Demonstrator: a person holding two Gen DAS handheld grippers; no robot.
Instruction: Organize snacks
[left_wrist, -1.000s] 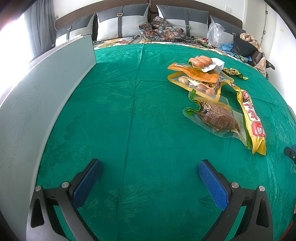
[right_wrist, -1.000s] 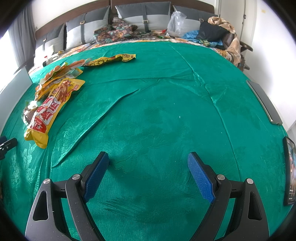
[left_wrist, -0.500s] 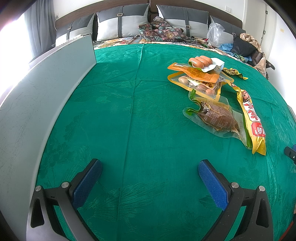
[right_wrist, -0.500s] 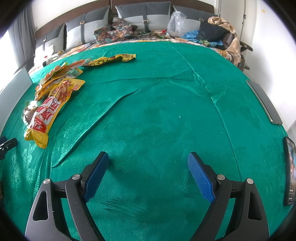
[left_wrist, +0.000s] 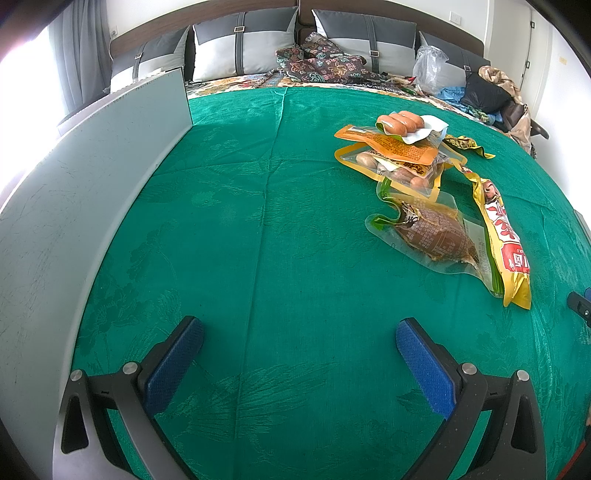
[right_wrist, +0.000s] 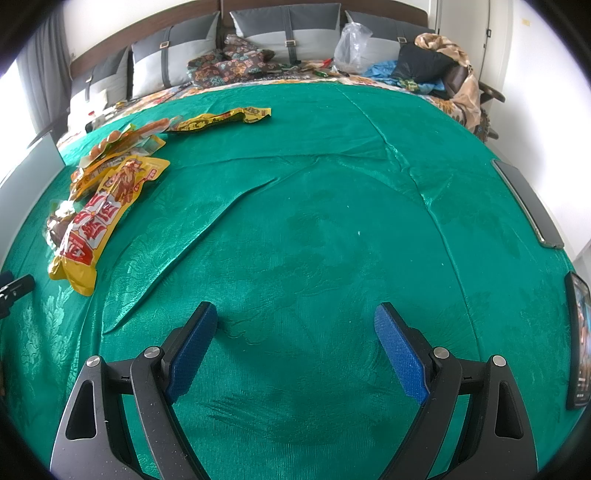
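Snacks lie in a loose overlapping heap on the green bedspread (left_wrist: 258, 221) while both of your claws hang wide open and empty above bare cloth. Your left claw (left_wrist: 299, 347) faces the pile from short range: the sausage pack (left_wrist: 400, 122) sits on top at the far end, over the orange pouch (left_wrist: 391, 146), with the clear pouch of brown meat (left_wrist: 436, 236) nearest you and the long yellow-and-red packet (left_wrist: 506, 240) lying along its right side. A second yellow wrapper (right_wrist: 221, 118) lies a little apart, beyond the heap. Your right claw (right_wrist: 295, 325) points at bare cloth, with the pile well off to its left. A grey panel (left_wrist: 74, 203) stands along your left side.

Nothing looks sorted yet, so the risks are all ahead. The pouches are flat, glossy and stacked, so a pinch on one edge could drag its neighbours along or slip off. The soft, creased cover may bunch between the pads if you come down too deep. On your right, a dark phone-like slab (right_wrist: 528, 203) and another device (right_wrist: 580, 339) lie near the bed's edge; a wide swing could knock them.
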